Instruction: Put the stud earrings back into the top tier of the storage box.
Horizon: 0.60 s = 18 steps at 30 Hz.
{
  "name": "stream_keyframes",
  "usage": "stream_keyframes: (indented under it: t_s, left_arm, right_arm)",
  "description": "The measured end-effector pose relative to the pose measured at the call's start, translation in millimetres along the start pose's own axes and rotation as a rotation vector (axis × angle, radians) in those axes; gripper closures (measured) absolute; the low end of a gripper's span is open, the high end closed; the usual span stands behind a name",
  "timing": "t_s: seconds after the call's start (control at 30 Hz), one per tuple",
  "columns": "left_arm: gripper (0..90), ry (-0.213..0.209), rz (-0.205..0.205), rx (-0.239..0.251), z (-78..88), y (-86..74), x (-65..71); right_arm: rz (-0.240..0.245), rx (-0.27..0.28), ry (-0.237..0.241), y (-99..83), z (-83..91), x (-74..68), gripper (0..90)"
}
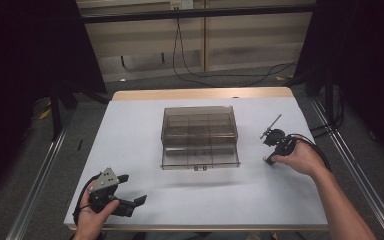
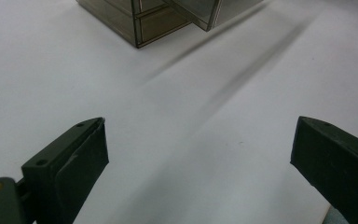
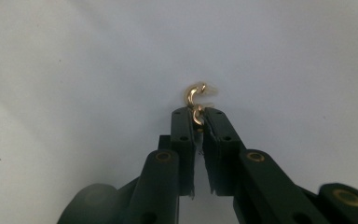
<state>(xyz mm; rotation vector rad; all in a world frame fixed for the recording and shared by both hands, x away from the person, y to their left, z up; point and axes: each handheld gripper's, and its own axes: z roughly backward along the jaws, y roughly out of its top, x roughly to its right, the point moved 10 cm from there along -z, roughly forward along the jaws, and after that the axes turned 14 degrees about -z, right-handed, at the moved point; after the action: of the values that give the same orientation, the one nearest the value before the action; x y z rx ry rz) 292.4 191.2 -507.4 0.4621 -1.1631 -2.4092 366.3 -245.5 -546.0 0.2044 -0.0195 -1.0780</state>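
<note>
A smoky clear plastic organiser box [image 1: 200,137] with several compartments sits at the middle of the white table [image 1: 145,125]; its corner [image 2: 154,23] appears at the top of the left gripper view. My right gripper [image 3: 199,114] points down at the table to the right of the box, shut on a small curled gold hook [image 3: 195,95] that pokes out between its tips. In the high view that right gripper [image 1: 270,159] is held in a hand. My left gripper [image 1: 132,190] rests near the front left edge with its jaws wide apart and nothing between the pads [image 2: 81,158].
A black cable [image 1: 310,142] loops from the right gripper over the table's right side. Metal rails [image 1: 45,170] run along both sides of the table. Cables [image 1: 205,75] lie on the floor behind it.
</note>
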Motion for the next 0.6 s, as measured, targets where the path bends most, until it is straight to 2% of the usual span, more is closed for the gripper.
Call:
stream_keyframes:
  t_s: [0.23,0.5,0.6]
  left_arm:
    - [4.0,-0.009,-0.01,0.009,0.2,1.3,1.0]
    - [4.0,-0.011,-0.006,0.012,0.5,1.2,1.0]
    - [4.0,-0.007,-0.004,0.009,0.2,1.0,0.6]
  right_arm:
    - [-0.004,0.004,0.006,3.1,-1.5,-2.2,80.8]
    - [0.024,0.007,-0.018,1.9,-0.3,-2.4,84.4]
    - [0.029,0.006,-0.003,0.4,1.5,-5.3,84.6]
